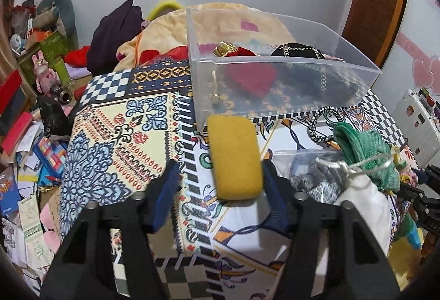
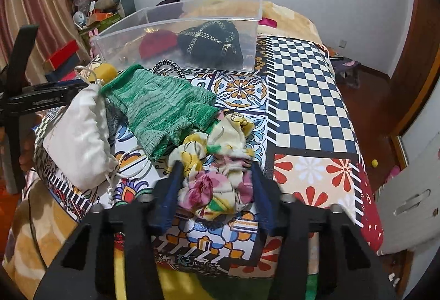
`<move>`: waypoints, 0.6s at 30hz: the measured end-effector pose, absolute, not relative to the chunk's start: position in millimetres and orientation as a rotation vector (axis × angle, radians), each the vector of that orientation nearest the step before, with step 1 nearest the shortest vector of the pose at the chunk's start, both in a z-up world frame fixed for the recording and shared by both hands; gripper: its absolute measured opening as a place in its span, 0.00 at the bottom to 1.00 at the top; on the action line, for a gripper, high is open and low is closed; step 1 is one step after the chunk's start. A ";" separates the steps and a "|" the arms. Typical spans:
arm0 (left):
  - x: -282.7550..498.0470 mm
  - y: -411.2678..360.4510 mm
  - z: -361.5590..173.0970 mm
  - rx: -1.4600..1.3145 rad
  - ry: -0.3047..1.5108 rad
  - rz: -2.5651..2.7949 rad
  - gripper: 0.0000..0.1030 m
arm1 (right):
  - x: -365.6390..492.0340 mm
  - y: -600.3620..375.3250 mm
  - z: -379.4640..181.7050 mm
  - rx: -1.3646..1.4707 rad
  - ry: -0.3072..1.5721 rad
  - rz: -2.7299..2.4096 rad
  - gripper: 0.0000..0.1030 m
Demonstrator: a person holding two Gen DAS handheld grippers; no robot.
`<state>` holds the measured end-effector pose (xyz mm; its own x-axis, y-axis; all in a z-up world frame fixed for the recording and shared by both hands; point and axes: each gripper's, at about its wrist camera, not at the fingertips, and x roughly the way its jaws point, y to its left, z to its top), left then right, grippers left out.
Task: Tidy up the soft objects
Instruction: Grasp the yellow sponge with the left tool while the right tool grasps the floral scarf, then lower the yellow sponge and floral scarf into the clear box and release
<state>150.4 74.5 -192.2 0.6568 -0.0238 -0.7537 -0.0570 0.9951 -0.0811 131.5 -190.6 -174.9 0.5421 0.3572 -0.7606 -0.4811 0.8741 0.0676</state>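
Left gripper point(image 1: 220, 184) hangs over the patterned cloth point(image 1: 115, 135), tongs spread wide; the yellow sponge point(image 1: 233, 157) sits against the right-hand finger only, just in front of the clear plastic bin point(image 1: 275, 85). Right gripper point(image 2: 214, 187) has its tongs either side of the floral fabric bundle point(image 2: 217, 179), touching it, though whether they are squeezing it I cannot tell. Green knit piece point(image 2: 162, 107) and white drawstring pouch point(image 2: 79, 135) lie beside it.

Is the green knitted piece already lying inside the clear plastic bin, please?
No, the green knitted piece lies on the patterned cloth in front of the clear plastic bin, outside its walls.
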 end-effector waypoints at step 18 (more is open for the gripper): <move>127.8 65.5 -140.1 -0.070 0.704 -0.020 0.30 | 135.1 -205.1 -123.8 -0.098 0.718 0.435 0.14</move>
